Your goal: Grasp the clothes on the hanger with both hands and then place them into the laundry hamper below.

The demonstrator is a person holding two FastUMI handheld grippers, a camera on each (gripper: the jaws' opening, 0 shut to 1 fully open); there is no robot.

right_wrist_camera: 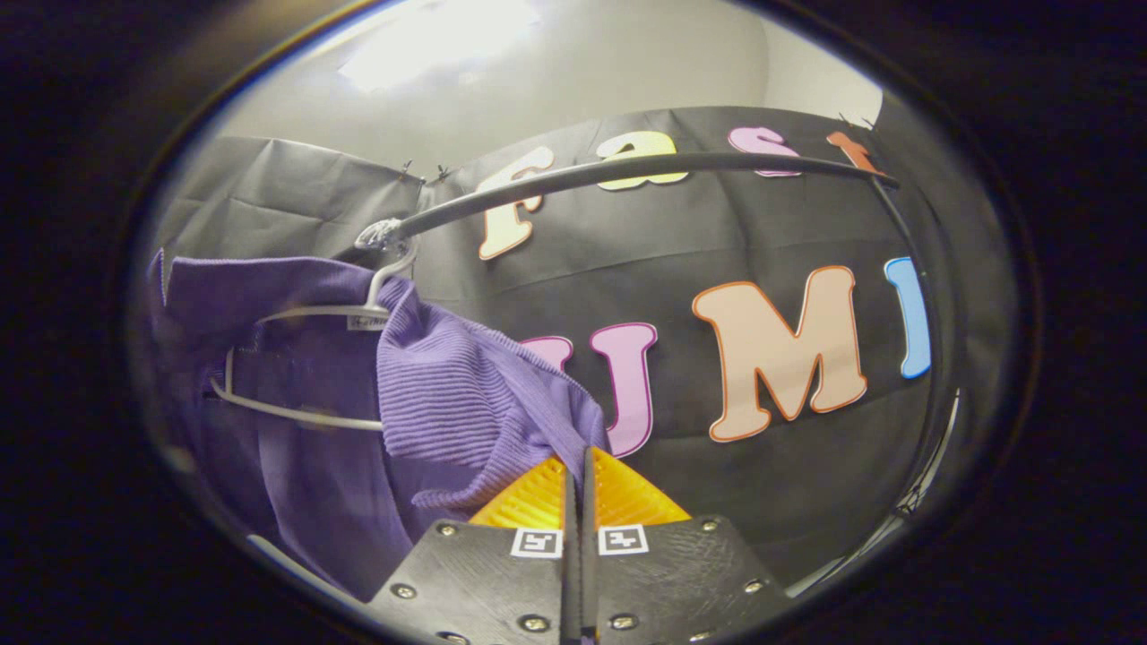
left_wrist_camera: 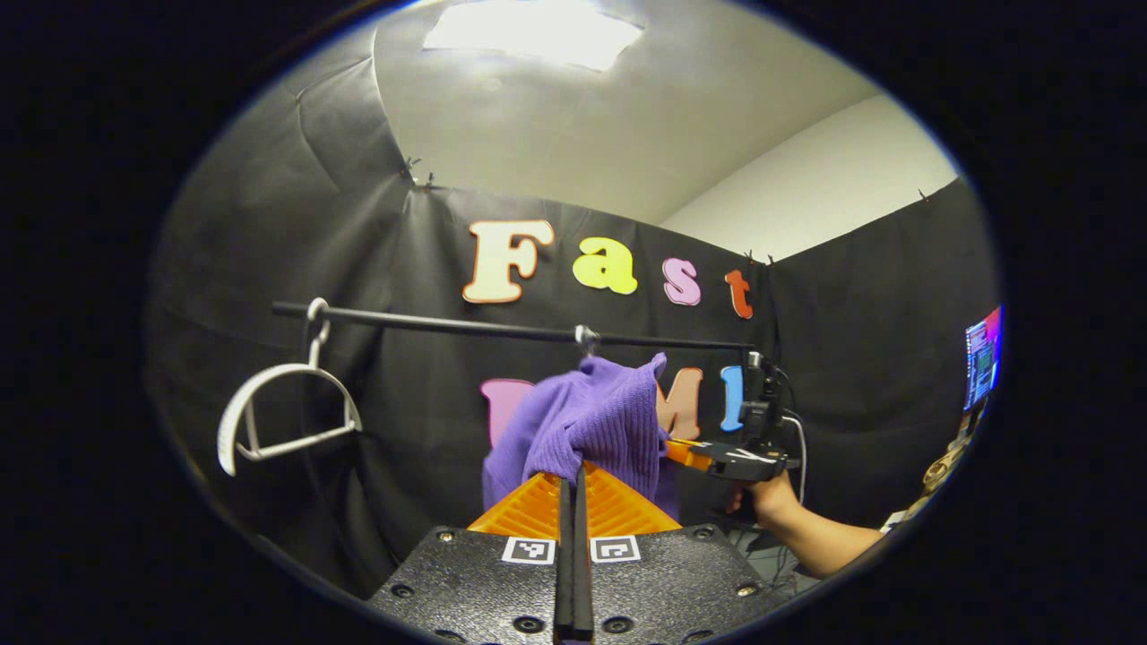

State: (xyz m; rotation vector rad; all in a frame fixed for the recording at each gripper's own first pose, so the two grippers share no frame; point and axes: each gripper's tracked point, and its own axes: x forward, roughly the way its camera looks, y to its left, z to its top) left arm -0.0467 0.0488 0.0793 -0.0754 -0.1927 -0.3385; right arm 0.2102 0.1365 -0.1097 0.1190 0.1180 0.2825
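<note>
2 grippers hold 1 purple sweater (left_wrist_camera: pixel 591 421), and this is the main thing to see. Biggest in the scene is the black rail (left_wrist_camera: pixel 511 330), which runs across the booth in front of the cloth wall. On the rail hang 2 white hangers. The bare hanger (left_wrist_camera: pixel 269 412) is well to the side in the left gripper view. The other hanger (right_wrist_camera: pixel 305 358) carries the sweater, and its hook sits on the rail in the right gripper view.

The sweater is ribbed knit, and I judge it soft, light and stretchy. It will sag and fold when lifted, and it will not slip easily between the ridged pads. One shoulder is bunched up and pulled away from its hanger, while the rest hangs down on it. The hamper is below, by the task.

The left gripper (left_wrist_camera: pixel 573 479) has its fingers pressed together on a fold of the knit at the lower edge of the bunched part. The right gripper (right_wrist_camera: pixel 578 475) is also closed, with a thin edge of the sweater running into the slit between its fingers. In the left gripper view it comes from the side, held by a hand (left_wrist_camera: pixel 771 497), and its tips touch the sweater.

For a good hold, I think the shoulders near the neck are best, because the knit must be lifted off the hanger arms before lowering
</note>
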